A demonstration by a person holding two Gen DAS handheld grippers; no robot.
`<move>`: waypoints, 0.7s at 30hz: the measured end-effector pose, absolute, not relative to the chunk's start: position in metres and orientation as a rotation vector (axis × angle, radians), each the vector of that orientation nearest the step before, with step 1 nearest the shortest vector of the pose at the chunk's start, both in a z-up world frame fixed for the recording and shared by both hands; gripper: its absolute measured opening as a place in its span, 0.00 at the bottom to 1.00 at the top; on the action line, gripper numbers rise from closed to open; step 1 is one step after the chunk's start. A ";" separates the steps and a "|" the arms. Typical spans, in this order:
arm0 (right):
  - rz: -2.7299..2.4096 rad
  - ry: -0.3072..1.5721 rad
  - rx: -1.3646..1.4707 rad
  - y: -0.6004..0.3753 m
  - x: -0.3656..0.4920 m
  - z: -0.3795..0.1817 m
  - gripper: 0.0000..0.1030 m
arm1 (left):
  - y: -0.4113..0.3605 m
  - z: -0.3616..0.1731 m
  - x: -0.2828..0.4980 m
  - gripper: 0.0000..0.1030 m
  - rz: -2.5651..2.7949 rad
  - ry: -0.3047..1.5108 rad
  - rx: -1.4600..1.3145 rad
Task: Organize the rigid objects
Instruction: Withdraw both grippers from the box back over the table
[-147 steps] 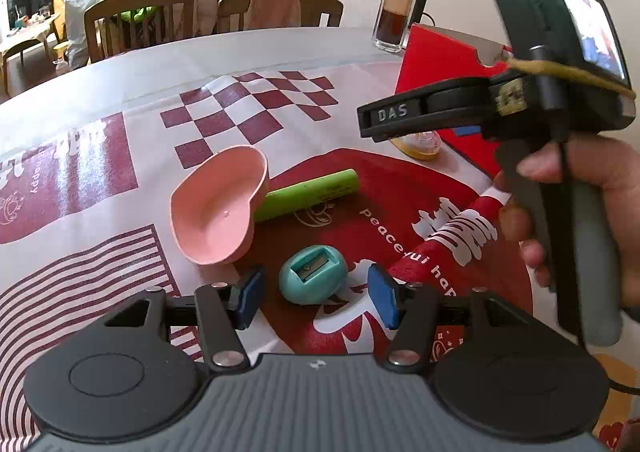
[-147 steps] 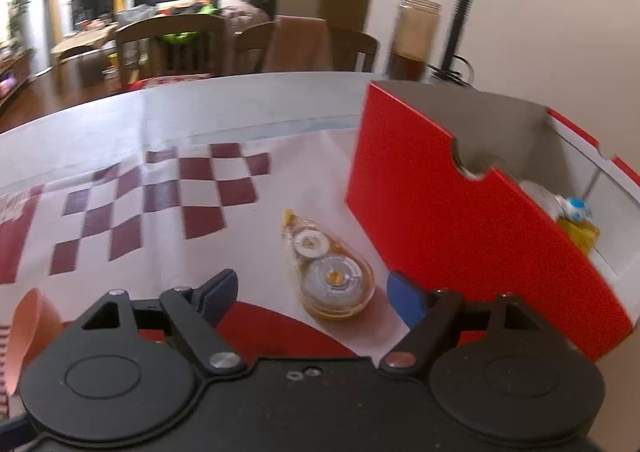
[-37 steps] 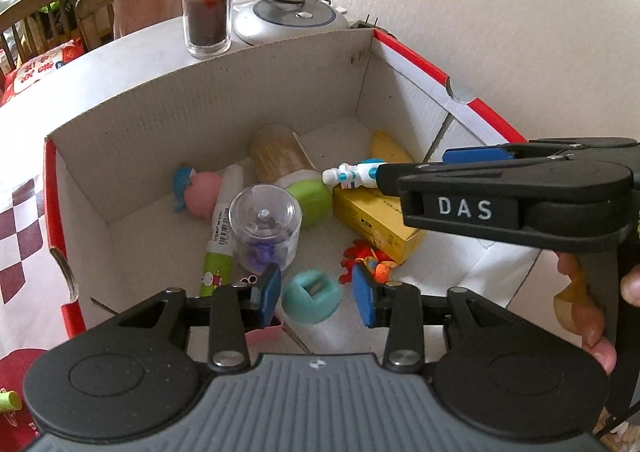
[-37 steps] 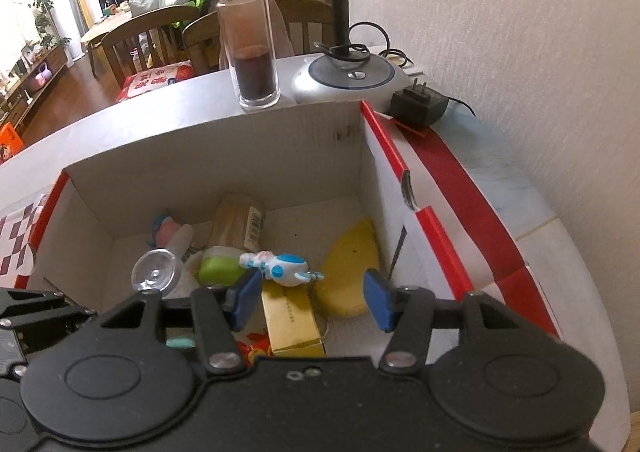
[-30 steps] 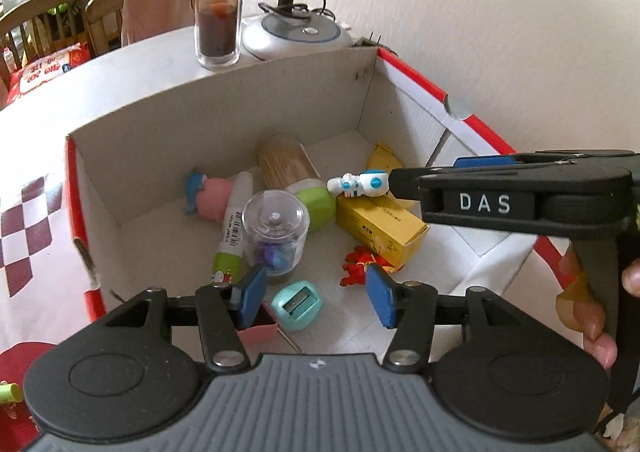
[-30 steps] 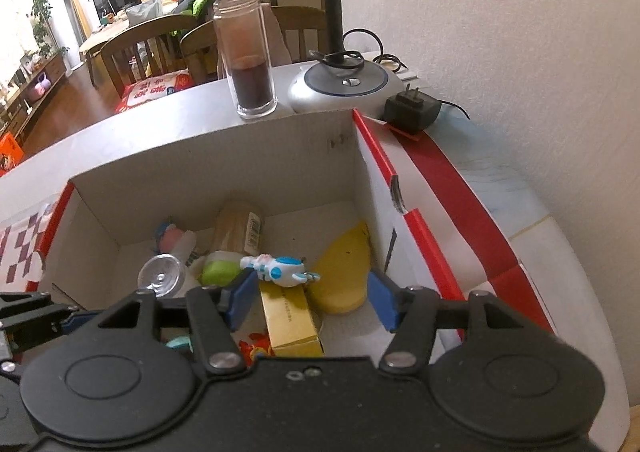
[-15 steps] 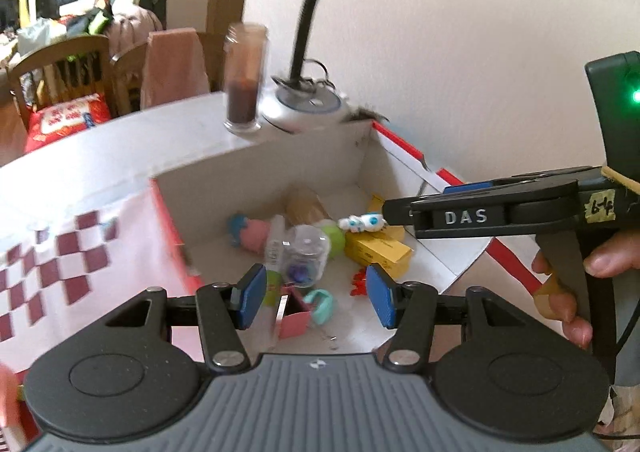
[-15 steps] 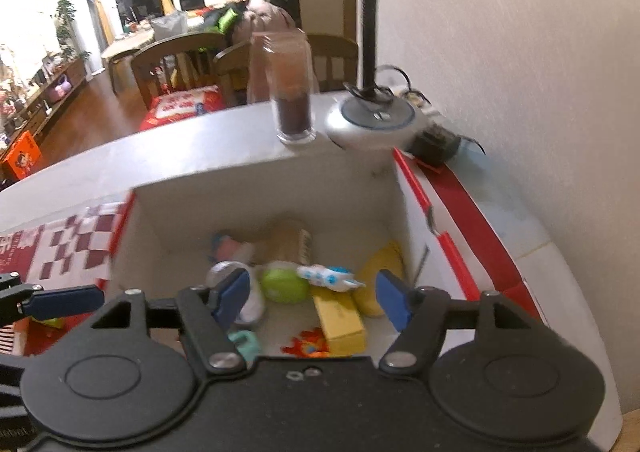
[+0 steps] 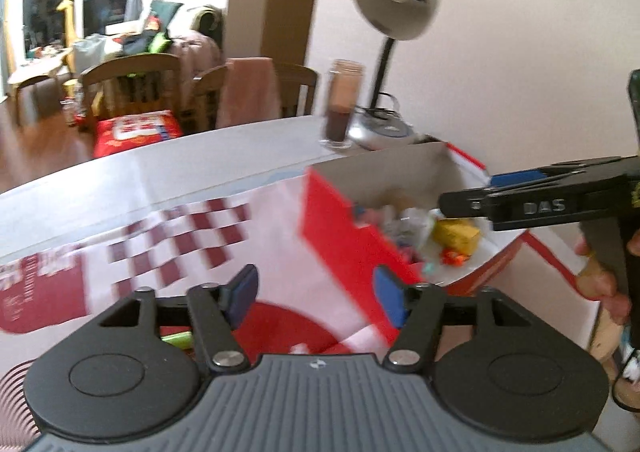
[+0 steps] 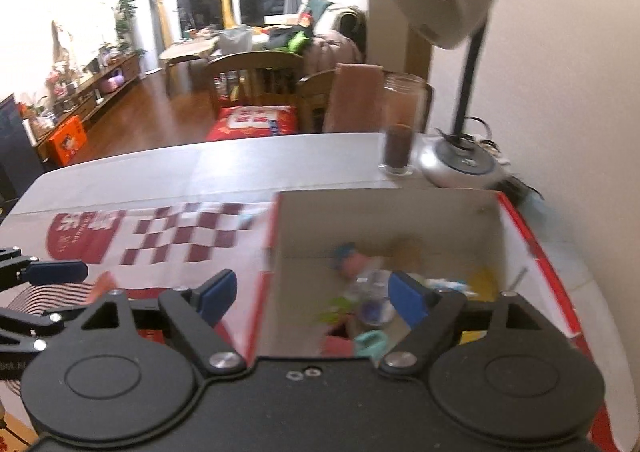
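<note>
The red cardboard box (image 10: 536, 248) lies just ahead of and below the right gripper (image 10: 310, 298), its open top filling the space between and beyond the blue pads; in the left wrist view the same box (image 9: 344, 228) sits ahead and to the right of the left gripper (image 9: 316, 292). It looks light and stiff but easy to dent, so it is better left standing than clamped by a wall.

Inside it, smaller things lie jumbled and blurred: a yellow carton (image 9: 456, 236), a clear round-lidded jar (image 10: 376, 292), and a teal pencil sharpener (image 10: 370, 344) close under the right gripper's right pad. These are hard, light plastics and card; the jar's smooth curve could slip, so I would take it across its body.

Still outside, a green marker (image 9: 176, 339) shows just under the left gripper's left finger, on the patterned tablecloth (image 9: 168, 252). It looks rigid, light and prone to roll, so a hold across the middle of the barrel suits it.

Both grippers carry nothing, and the jaws of each are spreading wider.
</note>
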State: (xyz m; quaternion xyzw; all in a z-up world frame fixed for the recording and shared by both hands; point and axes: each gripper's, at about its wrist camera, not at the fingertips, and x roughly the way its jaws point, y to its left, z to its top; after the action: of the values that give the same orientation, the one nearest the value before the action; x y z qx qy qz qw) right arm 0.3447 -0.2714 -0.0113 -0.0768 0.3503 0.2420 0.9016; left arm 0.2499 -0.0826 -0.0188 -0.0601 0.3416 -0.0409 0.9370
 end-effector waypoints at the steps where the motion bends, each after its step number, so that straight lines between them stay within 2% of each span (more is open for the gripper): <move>1: 0.515 0.721 -0.161 -0.264 0.340 -0.011 0.82 | -0.074 -0.020 0.244 0.63 -0.074 0.697 -0.129; 5: 0.570 0.709 -0.182 -0.234 0.322 -0.013 0.85 | -0.041 -0.022 0.224 0.64 -0.026 0.695 -0.145; 7: 0.609 0.711 -0.197 -0.220 0.314 -0.016 0.85 | -0.027 -0.024 0.216 0.68 -0.002 0.693 -0.147; 13: 0.751 0.697 -0.270 -0.179 0.289 -0.024 1.00 | 0.006 -0.033 0.200 0.75 0.079 0.683 -0.144; 21: 0.920 0.682 -0.406 -0.135 0.272 -0.047 1.00 | 0.039 -0.058 0.197 0.77 0.126 0.705 -0.175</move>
State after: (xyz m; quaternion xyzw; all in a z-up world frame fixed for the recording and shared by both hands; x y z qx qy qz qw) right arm 0.2718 -0.1346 -0.0465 -0.1909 0.3204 0.4320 0.8211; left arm 0.1966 0.0390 -0.0579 -0.0855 0.3443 0.0616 0.9329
